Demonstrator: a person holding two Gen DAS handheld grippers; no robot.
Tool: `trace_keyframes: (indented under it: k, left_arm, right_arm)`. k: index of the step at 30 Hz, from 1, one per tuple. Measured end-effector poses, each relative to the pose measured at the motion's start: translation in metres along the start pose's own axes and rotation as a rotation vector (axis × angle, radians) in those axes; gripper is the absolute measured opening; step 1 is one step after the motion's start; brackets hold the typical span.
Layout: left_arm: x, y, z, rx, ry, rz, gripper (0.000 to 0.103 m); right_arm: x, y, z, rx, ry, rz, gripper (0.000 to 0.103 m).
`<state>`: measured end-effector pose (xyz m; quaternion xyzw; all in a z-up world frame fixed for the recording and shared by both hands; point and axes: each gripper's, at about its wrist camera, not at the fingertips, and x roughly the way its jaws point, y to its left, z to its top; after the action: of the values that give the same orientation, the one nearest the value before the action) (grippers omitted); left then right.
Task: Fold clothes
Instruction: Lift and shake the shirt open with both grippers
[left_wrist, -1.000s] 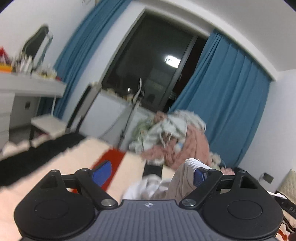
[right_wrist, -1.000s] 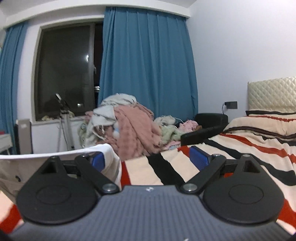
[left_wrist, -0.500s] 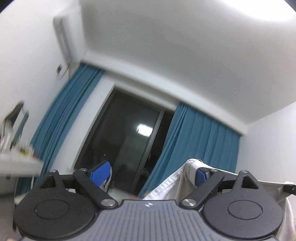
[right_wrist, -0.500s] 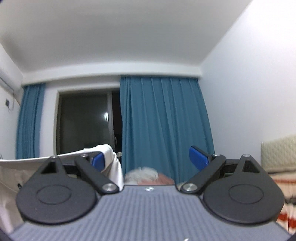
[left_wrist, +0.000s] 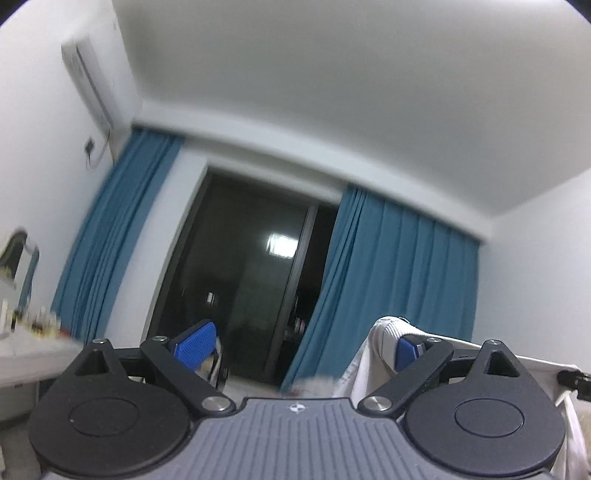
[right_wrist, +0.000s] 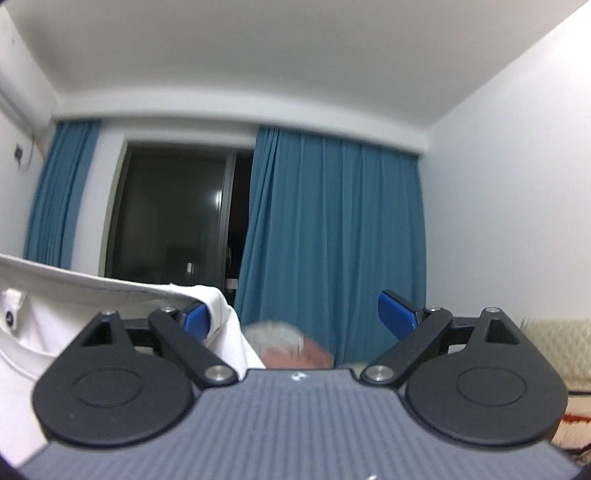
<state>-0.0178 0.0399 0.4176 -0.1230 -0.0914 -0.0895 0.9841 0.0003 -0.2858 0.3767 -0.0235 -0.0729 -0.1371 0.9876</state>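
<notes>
A white garment hangs stretched in the air between my two grippers. In the left wrist view my left gripper (left_wrist: 299, 341) has its jaws wide apart, and the garment (left_wrist: 384, 332) is draped over its right fingertip. In the right wrist view my right gripper (right_wrist: 299, 319) also has its jaws wide apart, and the same garment (right_wrist: 110, 295) is hooked over its left fingertip and hangs down at the left. Both grippers point up toward the window and ceiling.
Blue curtains (right_wrist: 332, 229) flank a dark window (left_wrist: 251, 280). A pile of clothes (right_wrist: 291, 347) shows low behind the right gripper. A dresser edge (left_wrist: 26, 347) is at the far left, and a striped bed (right_wrist: 554, 354) at the far right.
Both grippers have lifted from pointing over the bed to pointing up at the window and ceiling, carrying the white garment up with them. In the last half second the views have tilted slightly down.
</notes>
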Motion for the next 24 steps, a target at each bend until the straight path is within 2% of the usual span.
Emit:
trace_keyframes:
  k: [5,8,14,18,22,24]
  left_arm:
    - [0.124,0.012,-0.073,0.001,0.163,0.041,0.096]
    - [0.203,0.020,-0.136,-0.003,0.256,0.070,0.096]
    - [0.347,0.066,-0.301,-0.015,0.432,0.113,0.096]
    - [0.437,0.104,-0.423,-0.036,0.592,0.149,0.096]
    - [0.491,0.154,-0.557,-0.046,0.779,0.181,0.096]
    - [0.505,0.172,-0.602,-0.017,0.864,0.185,0.096]
  right_arm:
    - [0.097,0.012,-0.067,0.013,0.144,-0.019,0.093]
    - [0.167,0.027,-0.121,-0.005,0.209,-0.061,0.093]
    - [0.309,0.051,-0.253,-0.041,0.319,-0.099,0.093]
    - [0.390,0.056,-0.363,-0.014,0.448,-0.085,0.093]
    - [0.445,0.058,-0.474,-0.001,0.623,-0.052,0.093]
    - [0.459,0.065,-0.518,0.009,0.715,-0.030,0.093]
